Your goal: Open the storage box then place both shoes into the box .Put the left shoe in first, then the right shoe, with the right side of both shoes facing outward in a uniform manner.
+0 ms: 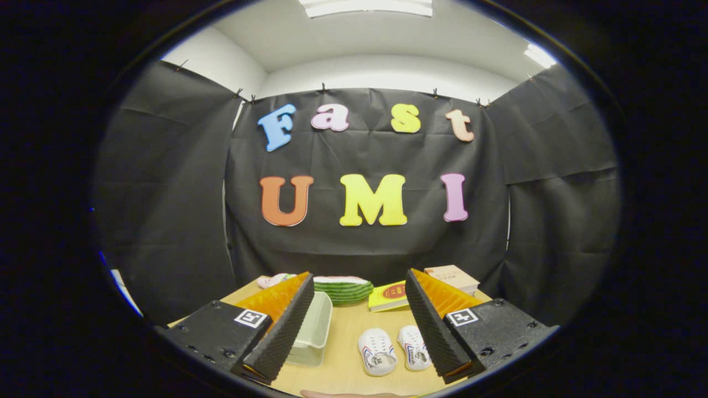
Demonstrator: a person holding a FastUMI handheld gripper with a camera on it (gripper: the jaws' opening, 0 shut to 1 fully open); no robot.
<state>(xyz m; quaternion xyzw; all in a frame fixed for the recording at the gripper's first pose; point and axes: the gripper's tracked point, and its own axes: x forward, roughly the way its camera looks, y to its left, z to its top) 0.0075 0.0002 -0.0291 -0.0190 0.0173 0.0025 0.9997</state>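
Now my jaws gape empty above the desk [343,337]; storage box [312,326] lid closed, so grabbing white shoes [394,349] early breaks order.

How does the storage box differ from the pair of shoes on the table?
The storage box is a pale, translucent rectangular tub lying partly behind one finger; the two shoes are small, white, rounded, with striped side markings, lying side by side between the fingers. The box is one large item; the shoes are two small ones, both outside it. Both rest on the wooden table, and the open gripper holds neither.
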